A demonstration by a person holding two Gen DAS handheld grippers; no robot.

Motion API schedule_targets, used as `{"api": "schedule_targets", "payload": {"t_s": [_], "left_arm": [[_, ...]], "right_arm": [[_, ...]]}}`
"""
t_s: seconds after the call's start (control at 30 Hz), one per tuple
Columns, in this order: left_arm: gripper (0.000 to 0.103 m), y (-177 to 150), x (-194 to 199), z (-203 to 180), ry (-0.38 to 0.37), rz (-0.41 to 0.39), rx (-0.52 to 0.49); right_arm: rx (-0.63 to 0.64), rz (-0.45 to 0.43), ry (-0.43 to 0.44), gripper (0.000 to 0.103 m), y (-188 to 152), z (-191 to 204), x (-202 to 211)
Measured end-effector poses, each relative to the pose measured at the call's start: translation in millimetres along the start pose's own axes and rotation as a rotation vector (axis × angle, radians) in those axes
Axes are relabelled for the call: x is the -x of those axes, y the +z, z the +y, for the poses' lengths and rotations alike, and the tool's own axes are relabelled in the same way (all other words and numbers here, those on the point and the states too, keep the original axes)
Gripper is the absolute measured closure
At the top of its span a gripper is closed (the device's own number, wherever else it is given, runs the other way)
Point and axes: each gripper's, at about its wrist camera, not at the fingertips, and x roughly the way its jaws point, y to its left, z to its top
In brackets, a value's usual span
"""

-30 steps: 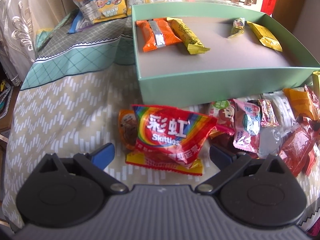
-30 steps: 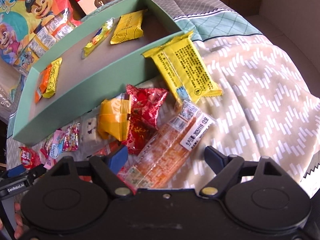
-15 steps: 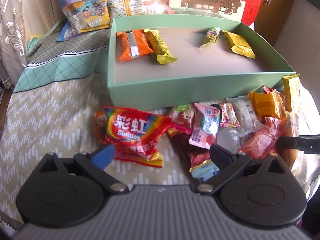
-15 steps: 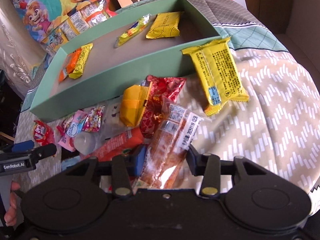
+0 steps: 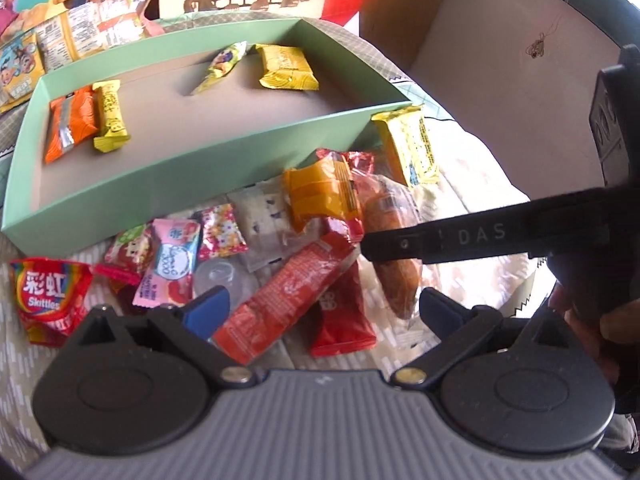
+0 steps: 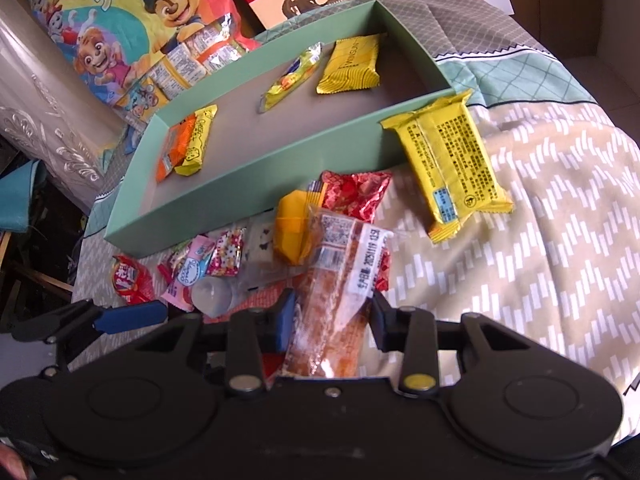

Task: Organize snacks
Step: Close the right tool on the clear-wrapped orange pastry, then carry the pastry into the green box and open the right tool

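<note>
Snack wrappers (image 5: 288, 300) are looking like shiny, crinkly plastic. Green box (image 6: 256, 160) is looking like matt, smooth cardboard. Bed cover (image 6: 540, 240) is looking like soft cloth w/ a pattern.

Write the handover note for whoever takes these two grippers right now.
Right gripper: jaws just closed on the clear-wrapped pastry, gripped at the pile.
Left gripper: open, empty, over the long red packet.
Green box: four snacks inside, two at each end.
Left: pastry, the pile in front of the box, the Skittles bag, the big yellow packet leaning at the box corner.
</note>
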Motion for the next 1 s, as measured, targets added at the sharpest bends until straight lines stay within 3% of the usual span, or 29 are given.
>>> {"api": "schedule_targets", "payload": {"t_s": [0.17, 0.37, 0.5, 0.67, 0.7, 0.77, 1.0], "left_arm": [[0.011, 4, -24, -16, -0.007, 0.058, -0.033], [0.026, 14, -36, -38, -0.016, 0.065, -0.092], [0.055, 10, -46, -56, 0.023, 0.071, -0.154], [0.055, 8, -46, -59, 0.029, 0.062, -0.131], [0.062, 7, -45, -61, 0.027, 0.059, -0.131], [0.064, 9, -40, -66, 0.017, 0.048, -0.125], [0.066, 28, -21, -68, -0.03, 0.047, -0.094]], "right_arm": [[-0.004, 0.075, 0.048, 0.064, 3, 1, -14], [-0.05, 0.101, 0.076, 0.059, 3, -12, -16], [-0.06, 0.092, 0.084, 0.059, 0, -18, -15], [-0.101, 0.073, 0.088, 0.059, -11, -28, -13], [-0.104, 0.057, 0.081, 0.06, -15, -28, -11], [-0.07, 0.02, 0.057, 0.065, -20, -25, -2], [0.014, -0.035, 0.009, 0.066, -5, -3, 35]]}}
